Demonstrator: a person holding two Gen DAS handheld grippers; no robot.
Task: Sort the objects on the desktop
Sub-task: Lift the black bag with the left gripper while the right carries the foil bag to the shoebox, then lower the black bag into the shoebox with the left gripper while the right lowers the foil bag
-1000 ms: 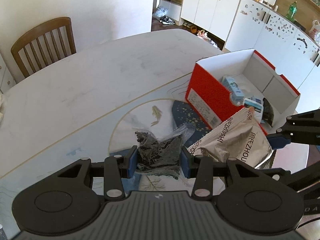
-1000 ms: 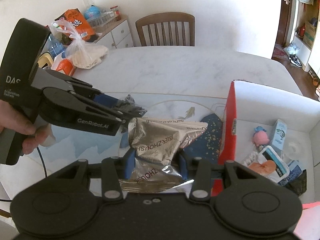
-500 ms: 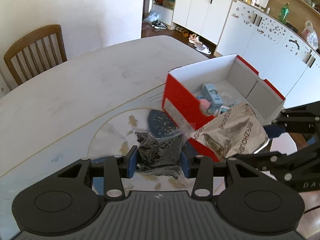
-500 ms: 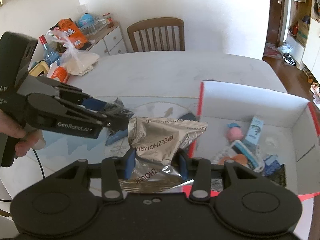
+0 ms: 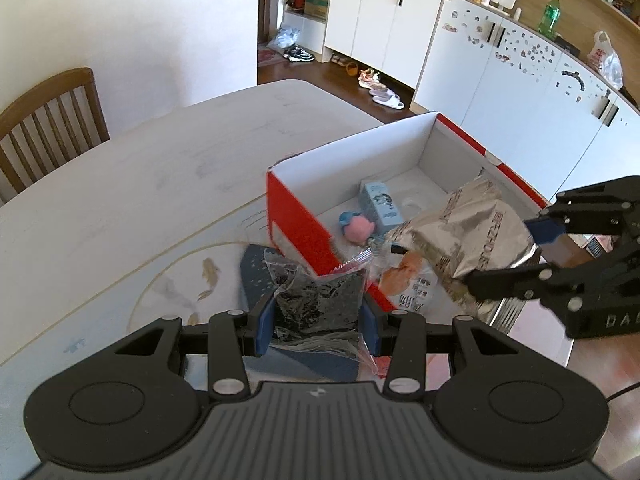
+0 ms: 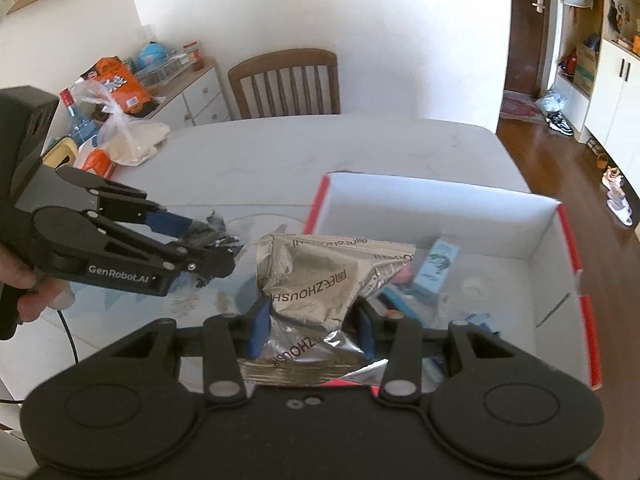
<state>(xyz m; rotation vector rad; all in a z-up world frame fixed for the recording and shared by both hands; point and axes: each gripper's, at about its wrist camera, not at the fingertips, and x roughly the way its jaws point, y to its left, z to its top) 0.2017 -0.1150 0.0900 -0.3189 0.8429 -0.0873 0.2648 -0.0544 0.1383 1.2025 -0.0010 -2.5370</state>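
Note:
My left gripper (image 5: 318,326) is shut on a clear bag of dark flakes (image 5: 320,300), held in the air just short of the near red wall of the box (image 5: 304,236). My right gripper (image 6: 314,330) is shut on a crumpled silver foil pouch (image 6: 320,276), which hangs over the open red-and-white box (image 6: 440,204). In the left wrist view the silver pouch (image 5: 468,236) sits above the box's right half. Inside lie a pink toy (image 5: 358,230), a pale blue carton (image 5: 378,204) and other small packs.
A white marble table (image 5: 160,184) carries the box and a dark blue mat (image 5: 256,276). Wooden chairs (image 6: 286,82) stand at the far edge. A sideboard (image 6: 192,92) with bags and snacks is at the left. White cabinets (image 5: 500,72) line the room.
Both grippers have moved toward the box with their loads. The silver pouch went from outside the red wall to above the box's inside; the dark bag has come up to that wall.

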